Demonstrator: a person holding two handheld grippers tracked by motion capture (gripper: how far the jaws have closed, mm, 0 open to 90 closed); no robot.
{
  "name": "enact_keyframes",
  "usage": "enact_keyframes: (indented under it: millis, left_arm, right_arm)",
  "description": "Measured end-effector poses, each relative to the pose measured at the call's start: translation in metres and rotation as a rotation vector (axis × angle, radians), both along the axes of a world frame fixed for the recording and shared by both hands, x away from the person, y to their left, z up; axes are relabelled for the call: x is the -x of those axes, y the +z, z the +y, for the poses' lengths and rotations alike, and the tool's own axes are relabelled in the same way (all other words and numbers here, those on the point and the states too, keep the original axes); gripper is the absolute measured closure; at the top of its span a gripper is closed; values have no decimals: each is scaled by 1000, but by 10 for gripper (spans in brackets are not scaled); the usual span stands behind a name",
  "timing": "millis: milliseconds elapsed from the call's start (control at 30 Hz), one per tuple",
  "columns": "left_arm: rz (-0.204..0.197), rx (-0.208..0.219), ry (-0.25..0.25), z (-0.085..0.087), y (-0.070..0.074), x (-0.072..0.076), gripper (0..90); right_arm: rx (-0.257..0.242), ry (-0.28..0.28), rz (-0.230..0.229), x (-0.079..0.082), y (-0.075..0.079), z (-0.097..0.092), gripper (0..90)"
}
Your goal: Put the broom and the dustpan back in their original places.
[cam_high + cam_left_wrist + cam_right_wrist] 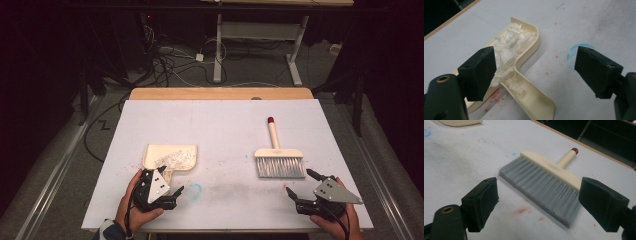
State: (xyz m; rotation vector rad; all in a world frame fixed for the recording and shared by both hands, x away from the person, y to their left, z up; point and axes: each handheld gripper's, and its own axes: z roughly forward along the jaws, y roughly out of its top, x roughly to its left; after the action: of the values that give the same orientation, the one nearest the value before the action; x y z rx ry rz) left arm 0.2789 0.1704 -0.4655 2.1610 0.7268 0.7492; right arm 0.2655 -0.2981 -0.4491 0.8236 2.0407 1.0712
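high view: on the white bench [220, 125] a cream plastic dustpan [170, 157] of white scraps lies by the left tongs [170, 187], a grey-bristled cream hand brush [279, 159] near the right tongs [300, 186]. left gripper view: tongs [534, 72] spread, straddling the dustpan's handle. right gripper view: tongs [537, 203] spread, empty, just short of the brush [544, 185].

Overhead light falls evenly on the white counter [220, 125], which reads bright but not blown out, while the floor and room behind it sink into near-black with cables barely legible. Shadows are soft and short: a faint one hugs the brush [544, 185] along its bristle edge, another sits under the dustpan [524, 75] handle. In both gripper views the black fingers [479, 72] up close are slightly soft and underexposed, the bristle tips nearest the lens smear a little, and the high view is grainy, low in detail.
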Motion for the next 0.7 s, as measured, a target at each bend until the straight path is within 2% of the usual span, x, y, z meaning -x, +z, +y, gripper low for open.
enact_keyframes:
  millis: [133, 300, 533, 700]
  left_arm:
    - [2, -11, -3, -1, -1, -1, 173]
    - [4, -14, 0, -3, -1, -3, 173]
    - [3, -19, -1, -4, -1, -2, 173]
    - [2, -14, 4, -3, -1, -1, 173]
  right_arm:
    - [-7, -2, -13, 2, 2, 0, 166]
    - [-5, 6, 4, 1, 2, -1, 172]
    - [-15, -4, -13, 2, 5, -2, 170]
    - [-16, -10, -3, 0, 4, -2, 169]
